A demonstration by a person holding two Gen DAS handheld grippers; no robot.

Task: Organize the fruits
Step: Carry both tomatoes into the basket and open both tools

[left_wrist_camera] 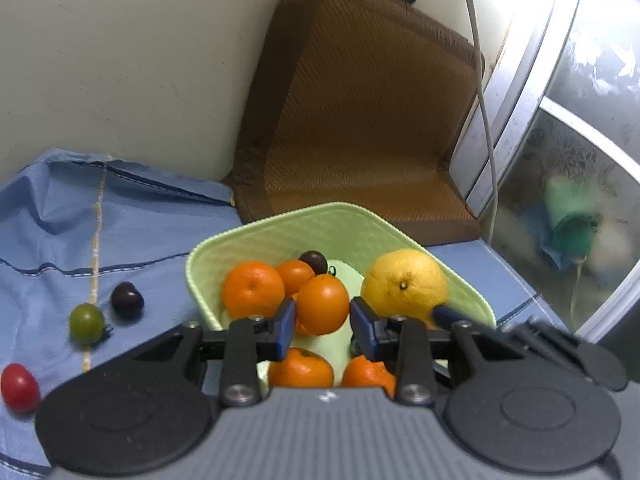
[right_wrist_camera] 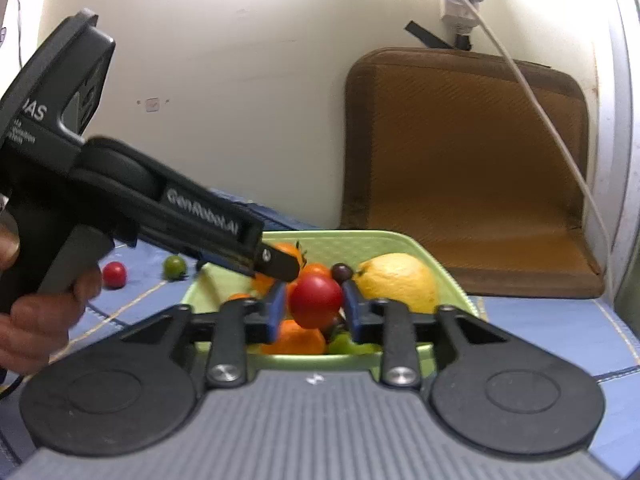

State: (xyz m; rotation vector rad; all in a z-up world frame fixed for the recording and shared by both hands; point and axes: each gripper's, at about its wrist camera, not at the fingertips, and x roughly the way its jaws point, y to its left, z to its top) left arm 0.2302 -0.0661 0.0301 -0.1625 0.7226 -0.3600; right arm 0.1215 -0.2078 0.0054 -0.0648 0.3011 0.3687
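Grey ribbed housing is filling the bottom of the left wrist view, and beyond it the left gripper (left_wrist_camera: 322, 322) is sitting with its blue pads on either side of an orange tomato (left_wrist_camera: 322, 303); whether they are pressing it or just flanking it I cannot tell. It is hanging over the green basket (left_wrist_camera: 280, 228), straight ahead of the fingers, among oranges and beside a big yellow citrus (left_wrist_camera: 404, 284). Off to the left, a dark plum (left_wrist_camera: 127, 300), a green tomato (left_wrist_camera: 86, 323) and a red tomato (left_wrist_camera: 19, 387) are lying loose on the blue cloth (left_wrist_camera: 132, 220), well apart from the basket. A brown cushion (left_wrist_camera: 360, 100) is leaning against the wall behind.

Grey housing is again nearest in the right wrist view, where the right gripper (right_wrist_camera: 315, 307) is clamping a red tomato (right_wrist_camera: 316, 300) over the basket's near rim. A downward release looks like the next move. The left hand (right_wrist_camera: 44, 312) is gripping its tool, closer to the loose fruit.
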